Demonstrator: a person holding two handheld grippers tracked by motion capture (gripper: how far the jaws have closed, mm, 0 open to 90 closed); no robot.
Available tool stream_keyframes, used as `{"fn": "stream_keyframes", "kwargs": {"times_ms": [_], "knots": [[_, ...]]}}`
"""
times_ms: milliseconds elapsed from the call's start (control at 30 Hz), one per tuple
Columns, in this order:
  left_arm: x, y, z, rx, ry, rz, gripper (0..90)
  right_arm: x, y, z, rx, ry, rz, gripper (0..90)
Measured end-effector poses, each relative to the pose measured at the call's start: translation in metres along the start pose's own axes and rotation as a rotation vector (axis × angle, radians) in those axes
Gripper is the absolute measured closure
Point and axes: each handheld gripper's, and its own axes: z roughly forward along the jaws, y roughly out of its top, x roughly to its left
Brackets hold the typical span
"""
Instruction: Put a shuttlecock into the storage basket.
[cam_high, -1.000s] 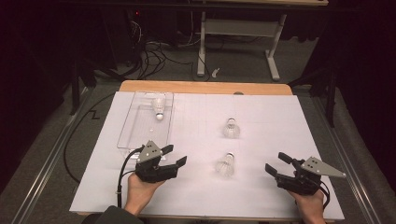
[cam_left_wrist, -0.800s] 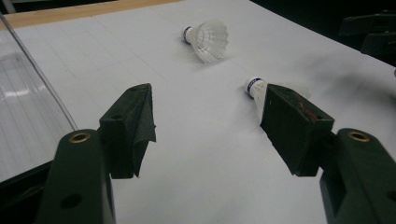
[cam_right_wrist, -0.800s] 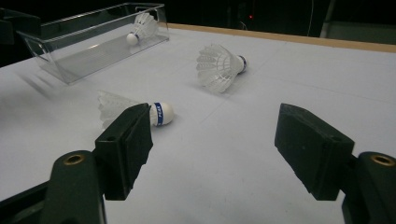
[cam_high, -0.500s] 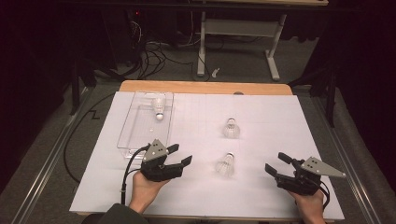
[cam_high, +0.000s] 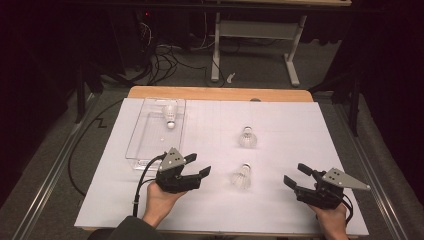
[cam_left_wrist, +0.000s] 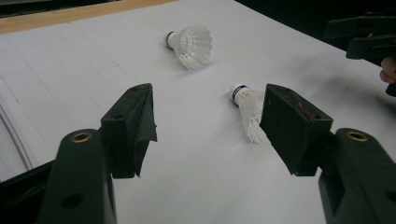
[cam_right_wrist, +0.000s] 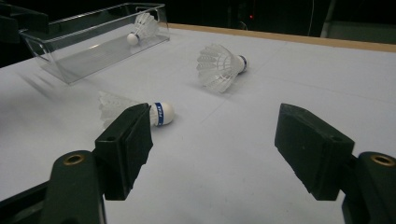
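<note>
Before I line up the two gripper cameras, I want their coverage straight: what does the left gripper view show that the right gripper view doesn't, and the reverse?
The left gripper view alone has the right gripper at its upper right edge, with a fingertip beside it. The right gripper view alone has the clear tray with a shuttlecock in the tray. Both share the near shuttlecock, the far shuttlecock, the white sheet, and a strip of wooden table edge.
</note>
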Motion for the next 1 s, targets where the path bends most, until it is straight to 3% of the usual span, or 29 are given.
{"fn": "stream_keyframes", "kwargs": {"times_ms": [1000], "knots": [[-0.004, 0.006, 0.018, 0.028, -0.032, 0.009, 35.9, 0.0, 0.0, 0.0, 0.0, 0.002, 0.002, 27.8]]}}
